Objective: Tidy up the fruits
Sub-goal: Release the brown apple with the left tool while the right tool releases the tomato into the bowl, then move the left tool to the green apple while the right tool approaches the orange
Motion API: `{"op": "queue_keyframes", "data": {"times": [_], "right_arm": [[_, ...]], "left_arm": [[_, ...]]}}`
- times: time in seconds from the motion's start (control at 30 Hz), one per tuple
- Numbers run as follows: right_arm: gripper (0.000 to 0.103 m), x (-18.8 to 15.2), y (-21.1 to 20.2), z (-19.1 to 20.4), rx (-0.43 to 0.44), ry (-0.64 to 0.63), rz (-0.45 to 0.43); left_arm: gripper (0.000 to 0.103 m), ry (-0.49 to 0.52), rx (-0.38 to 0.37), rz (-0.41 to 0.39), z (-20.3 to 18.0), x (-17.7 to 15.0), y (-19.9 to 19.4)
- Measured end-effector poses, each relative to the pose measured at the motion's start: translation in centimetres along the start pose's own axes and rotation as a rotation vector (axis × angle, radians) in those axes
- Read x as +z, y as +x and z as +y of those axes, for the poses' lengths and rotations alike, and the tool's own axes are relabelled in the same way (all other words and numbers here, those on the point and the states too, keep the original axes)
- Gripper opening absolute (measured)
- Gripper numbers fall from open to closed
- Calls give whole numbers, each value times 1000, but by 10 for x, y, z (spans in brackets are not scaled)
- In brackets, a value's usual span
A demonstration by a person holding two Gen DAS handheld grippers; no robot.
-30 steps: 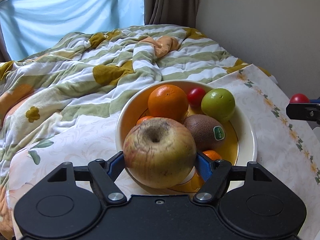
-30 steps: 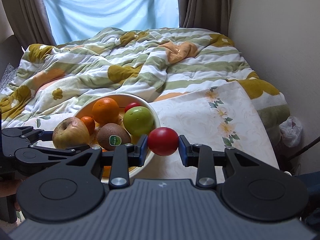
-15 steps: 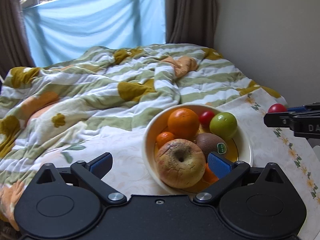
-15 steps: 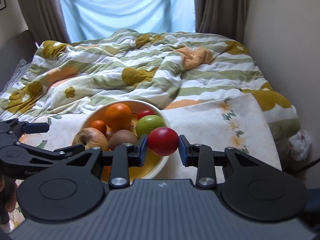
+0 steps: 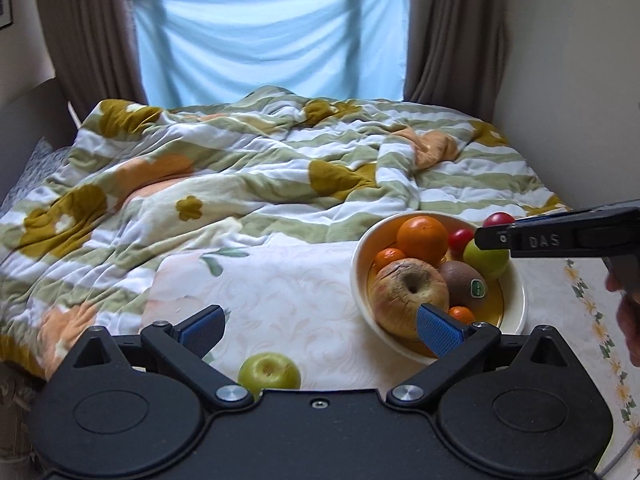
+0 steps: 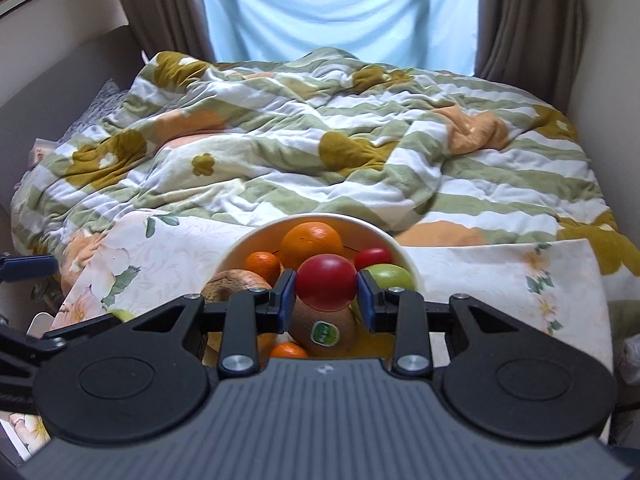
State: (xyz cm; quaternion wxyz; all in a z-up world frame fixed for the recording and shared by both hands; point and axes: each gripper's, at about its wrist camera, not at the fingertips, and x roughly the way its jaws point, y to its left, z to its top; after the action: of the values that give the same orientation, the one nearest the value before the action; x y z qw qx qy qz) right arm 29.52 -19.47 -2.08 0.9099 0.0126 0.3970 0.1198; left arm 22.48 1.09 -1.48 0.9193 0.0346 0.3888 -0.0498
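The bowl [image 5: 516, 312] holds an orange [image 5: 422, 235], apple [image 5: 400, 292] and kiwi [image 5: 460, 282]. Above it, the right tool [image 6: 326, 294] clamps a red fruit [image 6: 326, 282]; the left tool [image 5: 320, 326] gapes wide, empty.

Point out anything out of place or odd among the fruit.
One green apple lies alone on the floral cloth, outside the bowl that holds the other fruit. The big apple in the bowl looks wrinkled and brown-blotched.
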Motion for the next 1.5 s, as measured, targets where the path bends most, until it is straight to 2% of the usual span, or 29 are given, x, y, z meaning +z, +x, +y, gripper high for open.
{"op": "queue_keyframes", "data": {"times": [0.4, 0.47, 0.53, 0.57, 1.0, 1.5], "right_arm": [[49, 6, 56, 2, 75, -34, 46], [64, 6, 57, 2, 84, -34, 39], [97, 5, 53, 2, 92, -32, 17], [103, 4, 51, 2, 85, -30, 0], [103, -3, 29, 0, 81, -47, -16], [103, 1, -34, 7, 69, -70, -84]], "left_arm": [[103, -97, 82, 30, 8, -25, -4], [103, -109, 85, 36, 9, -28, -3], [103, -122, 83, 40, 10, -30, -4], [103, -127, 83, 40, 10, -32, -6], [103, -151, 94, 15, 6, -31, -26], [103, -103, 110, -77, 9, -33, -76]]}}
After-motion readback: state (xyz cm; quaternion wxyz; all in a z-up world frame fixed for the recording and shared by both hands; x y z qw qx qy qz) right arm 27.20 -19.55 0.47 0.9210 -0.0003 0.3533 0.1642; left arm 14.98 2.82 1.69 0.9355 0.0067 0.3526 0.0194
